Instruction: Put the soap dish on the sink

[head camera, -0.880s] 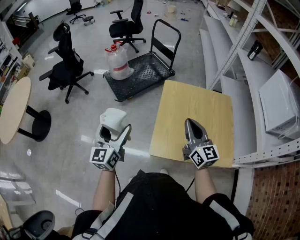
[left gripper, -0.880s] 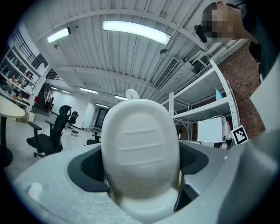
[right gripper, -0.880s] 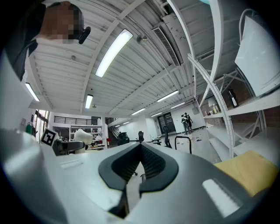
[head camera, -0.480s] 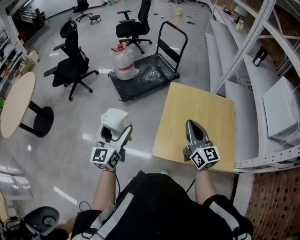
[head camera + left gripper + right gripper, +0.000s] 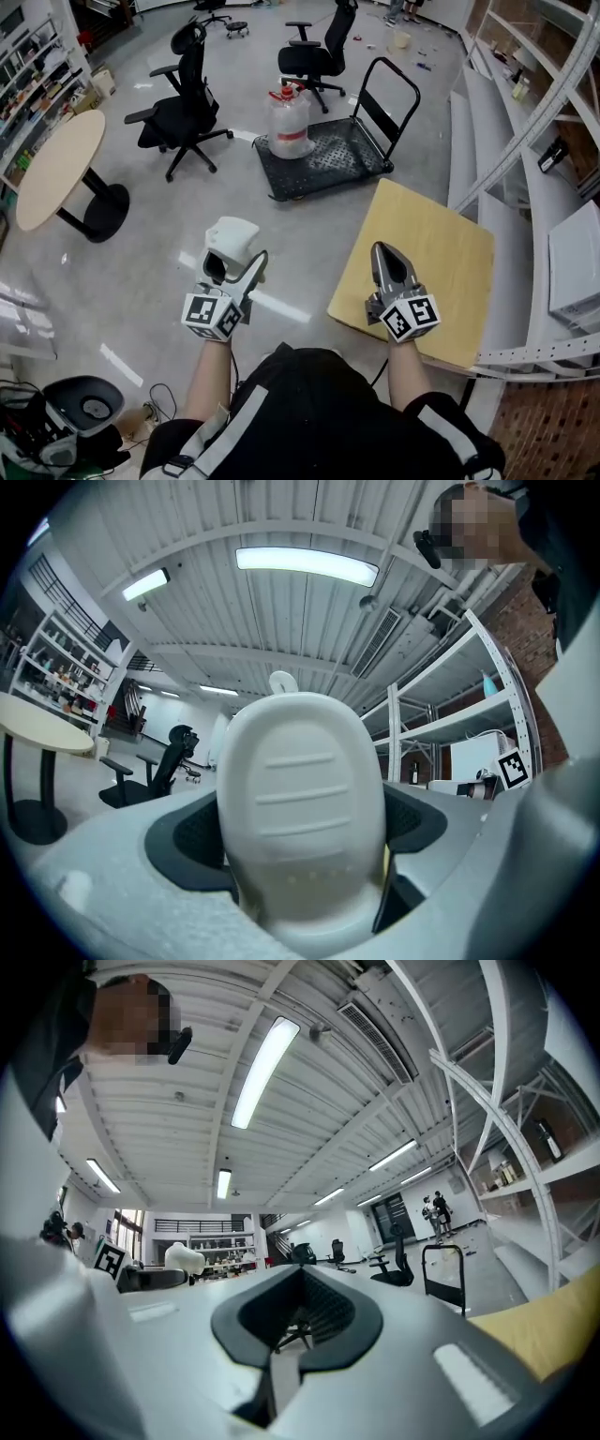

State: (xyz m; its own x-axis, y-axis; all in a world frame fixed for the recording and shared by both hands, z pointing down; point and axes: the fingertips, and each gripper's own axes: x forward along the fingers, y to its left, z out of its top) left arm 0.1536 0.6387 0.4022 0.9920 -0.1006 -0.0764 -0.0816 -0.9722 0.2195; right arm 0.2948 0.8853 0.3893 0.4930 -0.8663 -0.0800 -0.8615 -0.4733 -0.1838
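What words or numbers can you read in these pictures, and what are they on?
No readable words or numbers anywhere.
Cubes on the left tool and right tool: black-and-white square patterns only, no letters.
Soap dish: plain white, no print.
Clear jug: red band, any print too small to read.

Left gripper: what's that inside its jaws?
A white, ribbed soap dish sits between the jaws of the left gripper, which hold it. The dish fills the gap, so where the pads meet it and its far face are covered.
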